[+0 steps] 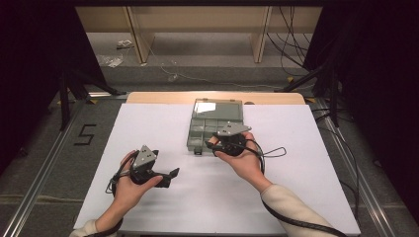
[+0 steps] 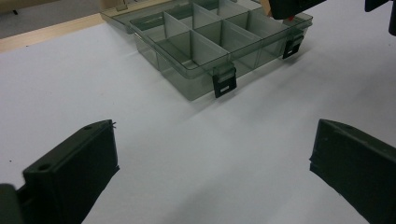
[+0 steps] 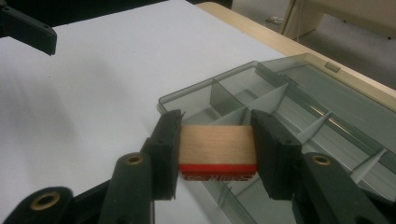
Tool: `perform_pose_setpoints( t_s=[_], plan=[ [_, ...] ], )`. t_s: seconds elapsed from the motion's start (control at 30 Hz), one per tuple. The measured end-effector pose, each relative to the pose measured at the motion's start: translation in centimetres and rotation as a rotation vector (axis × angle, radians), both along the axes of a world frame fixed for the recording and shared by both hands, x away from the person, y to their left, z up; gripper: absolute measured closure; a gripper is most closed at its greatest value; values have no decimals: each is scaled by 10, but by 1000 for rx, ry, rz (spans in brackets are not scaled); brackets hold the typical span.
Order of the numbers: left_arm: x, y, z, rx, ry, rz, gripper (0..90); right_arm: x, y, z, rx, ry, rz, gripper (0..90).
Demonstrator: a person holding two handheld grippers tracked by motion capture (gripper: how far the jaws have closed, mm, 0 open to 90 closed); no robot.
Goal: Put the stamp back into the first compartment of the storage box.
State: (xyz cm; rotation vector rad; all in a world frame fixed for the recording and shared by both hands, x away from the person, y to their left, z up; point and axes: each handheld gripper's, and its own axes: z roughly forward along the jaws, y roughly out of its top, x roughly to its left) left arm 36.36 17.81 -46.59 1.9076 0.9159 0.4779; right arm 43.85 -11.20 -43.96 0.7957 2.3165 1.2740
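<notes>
A person's right gripper (image 3: 217, 154) clamps a small wooden block (image 3: 217, 145) with a red bottom edge, holding it over the near corner of an open compartment box (image 1: 215, 129) on the white table (image 1: 148, 207). The left gripper (image 1: 168, 177) waits near the table's front, jaws wide apart and empty (well clear of the box). The risk from here: the block looks about as wide as a cell, so a tilted release could leave it perched on a divider (image 3: 228, 99) or tipped over the rim. The upright dividers and the raised lid (image 3: 336, 93) behind limit the approach; cables (image 1: 274, 152) trail beside the box.
</notes>
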Motion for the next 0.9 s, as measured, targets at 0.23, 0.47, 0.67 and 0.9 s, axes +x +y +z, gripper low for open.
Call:
perform_pose_setpoints(
  t_s=[0.23, 0.47, 0.67, 0.9],
  plan=[
    [0, 0, 0, 0, 0, -1, 2, 3, 2, 1, 4, -3, -3, 560],
    [0, 0, 0, 0, 0, 0, 2, 6, 4, 1, 5, 2, -3, 560],
    [0, 0, 0, 0, -1, 0, 2, 8, 6, 2, 11, 0, -4, 560],
    [0, 0, 0, 0, -2, -1, 2, 12, 8, 3, 16, 1, -8, 560]
  ],
)
